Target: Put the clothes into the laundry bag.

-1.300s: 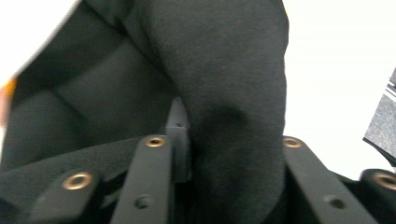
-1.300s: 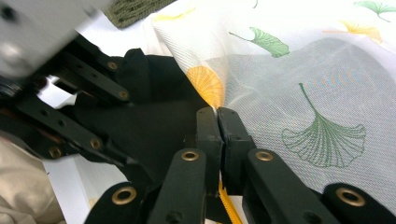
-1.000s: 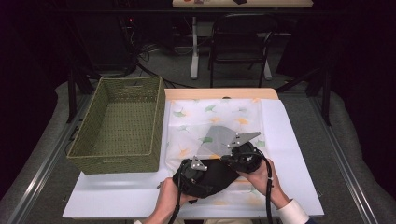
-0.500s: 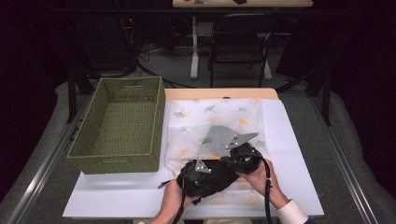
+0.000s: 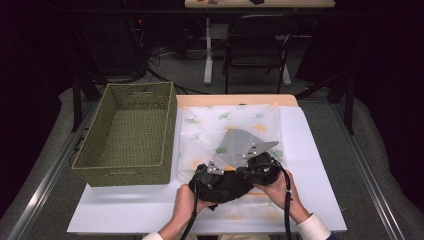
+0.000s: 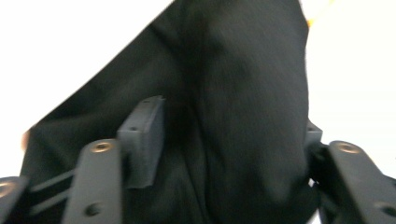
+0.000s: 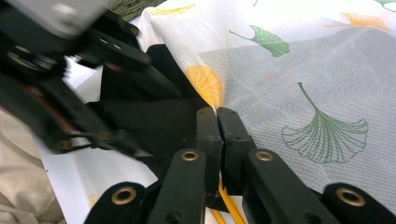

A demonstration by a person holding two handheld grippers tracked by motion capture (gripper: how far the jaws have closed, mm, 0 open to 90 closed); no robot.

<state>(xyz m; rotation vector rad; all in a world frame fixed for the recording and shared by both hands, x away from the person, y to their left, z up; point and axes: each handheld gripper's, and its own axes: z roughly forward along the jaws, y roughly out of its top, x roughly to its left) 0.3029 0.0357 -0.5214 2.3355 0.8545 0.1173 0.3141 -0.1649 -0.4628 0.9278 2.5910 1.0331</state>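
A crumpled black cloth point(image 5: 222, 186) lies at the near edge of a sheer white cloth printed with green and orange leaves point(image 5: 225, 125). My left gripper point(image 5: 219, 181) sits over the black cloth point(image 6: 233, 93). Its jaws have just been opening and now stand apart point(image 6: 229, 126), with a fold of black fabric bulging between them. My right gripper point(image 5: 246, 173) is right beside it, shut point(image 7: 218, 114) on the edge of the leaf-print cloth point(image 7: 303, 70) at an orange leaf. In the right gripper view the left gripper point(image 7: 70, 70) is a blur at the left.
A green woven basket point(image 5: 167, 130) stands to the left with nothing in it, on a white sheet point(image 5: 310, 165) that covers the table. A black chair point(image 5: 255, 50) and cables are on the floor beyond the far edge.
The left gripper has shifted slightly over the black cloth. The right hand and its gripper have stayed where they were.
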